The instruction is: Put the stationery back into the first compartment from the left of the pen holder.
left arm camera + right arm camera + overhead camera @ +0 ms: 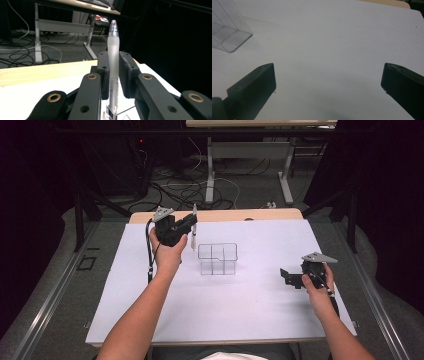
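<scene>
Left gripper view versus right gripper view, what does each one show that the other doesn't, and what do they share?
Left gripper view: the left gripper shut on an upright frosted pen, with desk legs and cables behind. Right gripper view: the right gripper with jaws wide apart and nothing between them, plus a corner of the clear organizer. Both: the white table sheet.

The high view looks forward and down from six o'clock over the white table. Each gripper view sits close behind its own jaws; the right one shares the clear organizer at ten o'clock.
</scene>
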Demonstrator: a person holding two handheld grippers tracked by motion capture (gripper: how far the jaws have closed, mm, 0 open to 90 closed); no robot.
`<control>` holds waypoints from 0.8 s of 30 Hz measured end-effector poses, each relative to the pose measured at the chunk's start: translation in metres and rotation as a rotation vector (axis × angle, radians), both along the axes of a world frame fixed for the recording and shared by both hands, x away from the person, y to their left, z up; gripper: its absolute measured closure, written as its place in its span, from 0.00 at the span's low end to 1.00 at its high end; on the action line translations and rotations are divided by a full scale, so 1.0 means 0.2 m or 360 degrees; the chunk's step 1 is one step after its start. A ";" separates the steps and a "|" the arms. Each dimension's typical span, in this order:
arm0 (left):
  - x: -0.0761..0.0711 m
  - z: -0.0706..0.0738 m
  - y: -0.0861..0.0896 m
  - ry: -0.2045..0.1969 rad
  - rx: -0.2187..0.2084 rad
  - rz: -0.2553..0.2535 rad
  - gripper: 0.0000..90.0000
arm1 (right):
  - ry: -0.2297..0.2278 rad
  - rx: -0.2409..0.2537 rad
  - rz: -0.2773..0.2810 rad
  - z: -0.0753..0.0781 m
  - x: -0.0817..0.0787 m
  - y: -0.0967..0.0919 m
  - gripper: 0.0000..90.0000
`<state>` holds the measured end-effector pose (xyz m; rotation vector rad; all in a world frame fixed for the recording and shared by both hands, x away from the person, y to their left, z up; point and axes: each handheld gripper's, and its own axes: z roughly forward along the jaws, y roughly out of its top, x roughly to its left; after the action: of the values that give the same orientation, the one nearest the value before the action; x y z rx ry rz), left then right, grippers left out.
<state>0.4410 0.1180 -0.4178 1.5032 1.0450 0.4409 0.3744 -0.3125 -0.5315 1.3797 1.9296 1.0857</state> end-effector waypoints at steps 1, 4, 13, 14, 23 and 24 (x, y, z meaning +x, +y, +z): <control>0.00 0.00 -0.01 0.0004 -0.0005 -0.0001 0.89 | 0.0001 -0.0001 0.0002 0.00 0.00 0.00 0.00; 0.01 -0.02 -0.03 0.0000 0.0006 0.0002 0.89 | 0.0001 -0.0007 0.0009 0.00 0.00 0.00 0.00; 0.03 -0.07 -0.10 0.0026 0.0042 -0.0011 0.89 | 0.0006 -0.0012 0.0021 0.00 0.00 0.00 0.00; 0.03 -0.08 -0.11 0.0031 0.0050 -0.0010 0.89 | 0.0009 -0.0012 0.0020 0.00 0.00 0.00 0.00; 0.04 -0.14 -0.15 0.0071 0.0089 -0.0027 0.89 | 0.0018 -0.0015 0.0035 -0.01 0.00 0.00 0.00; 0.04 -0.14 -0.15 0.0067 0.0103 -0.0028 0.89 | 0.0018 -0.0018 0.0035 -0.01 0.00 0.00 0.00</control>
<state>0.4493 0.0886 -0.4464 1.5835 1.0585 0.4361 0.3743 -0.3116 -0.5334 1.3647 1.9604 1.0774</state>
